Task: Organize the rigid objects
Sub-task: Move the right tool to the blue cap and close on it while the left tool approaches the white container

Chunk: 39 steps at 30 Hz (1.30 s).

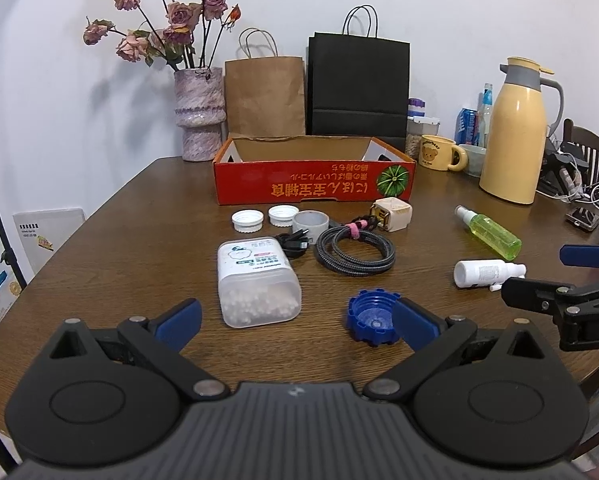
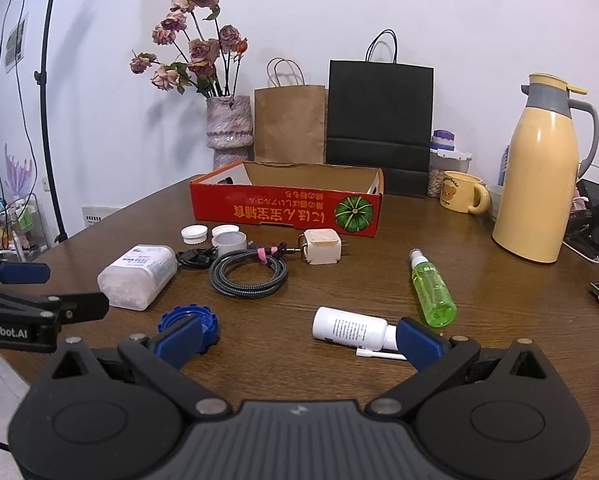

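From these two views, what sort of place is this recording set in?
Probably a home dining table: a vase of dried roses, a yellow thermos jug and a bear mug stand along its back edge.

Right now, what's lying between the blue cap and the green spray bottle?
The white bottle lies on its side between the blue cap and the green spray bottle, clearest in the right wrist view.

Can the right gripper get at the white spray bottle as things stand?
Probably yes. The right gripper is open, and the white spray bottle lies on its side just ahead between the fingers, nothing on top; the green spray bottle lies apart.
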Motion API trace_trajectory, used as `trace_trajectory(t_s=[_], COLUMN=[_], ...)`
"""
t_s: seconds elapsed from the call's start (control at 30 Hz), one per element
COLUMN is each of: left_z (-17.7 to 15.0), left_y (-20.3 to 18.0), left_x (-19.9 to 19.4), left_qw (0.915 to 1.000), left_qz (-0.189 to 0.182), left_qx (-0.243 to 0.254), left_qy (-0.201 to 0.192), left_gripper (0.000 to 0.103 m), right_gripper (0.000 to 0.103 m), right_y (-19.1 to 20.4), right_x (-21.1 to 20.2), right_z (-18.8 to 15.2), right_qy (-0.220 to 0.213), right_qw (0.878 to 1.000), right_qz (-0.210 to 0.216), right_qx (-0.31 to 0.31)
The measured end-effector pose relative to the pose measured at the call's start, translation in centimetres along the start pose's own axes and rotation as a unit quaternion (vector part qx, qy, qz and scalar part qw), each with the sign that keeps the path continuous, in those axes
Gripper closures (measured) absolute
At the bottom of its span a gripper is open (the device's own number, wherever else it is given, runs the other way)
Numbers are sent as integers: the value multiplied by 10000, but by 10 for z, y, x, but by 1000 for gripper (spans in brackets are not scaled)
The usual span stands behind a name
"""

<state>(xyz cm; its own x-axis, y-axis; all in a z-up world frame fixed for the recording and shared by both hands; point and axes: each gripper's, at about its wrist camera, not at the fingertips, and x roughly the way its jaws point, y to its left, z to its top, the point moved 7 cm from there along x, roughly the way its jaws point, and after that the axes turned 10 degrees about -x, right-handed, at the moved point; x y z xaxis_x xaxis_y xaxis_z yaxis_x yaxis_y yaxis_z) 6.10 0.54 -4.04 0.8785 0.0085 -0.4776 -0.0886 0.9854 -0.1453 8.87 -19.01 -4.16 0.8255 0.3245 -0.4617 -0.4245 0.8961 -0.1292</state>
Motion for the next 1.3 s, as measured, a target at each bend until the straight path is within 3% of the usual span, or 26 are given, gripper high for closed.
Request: trace_trajectory(t_s=[0.9,1.3], left_z=[5,4], left_y=[69,94], left_x=[27,38], left_qw=[9982,9975], left_qz=[495,460], left_qx=[-280,-451], left_qy=[181,286], left_gripper=[0,0], right_gripper=[0,2], right_y=[69,93], right_x=[72,106], right_z=[11,2], right_qy=[375,720], right_qw=[9953,9924], right_qz=[785,908], right_qx=[-415,-419])
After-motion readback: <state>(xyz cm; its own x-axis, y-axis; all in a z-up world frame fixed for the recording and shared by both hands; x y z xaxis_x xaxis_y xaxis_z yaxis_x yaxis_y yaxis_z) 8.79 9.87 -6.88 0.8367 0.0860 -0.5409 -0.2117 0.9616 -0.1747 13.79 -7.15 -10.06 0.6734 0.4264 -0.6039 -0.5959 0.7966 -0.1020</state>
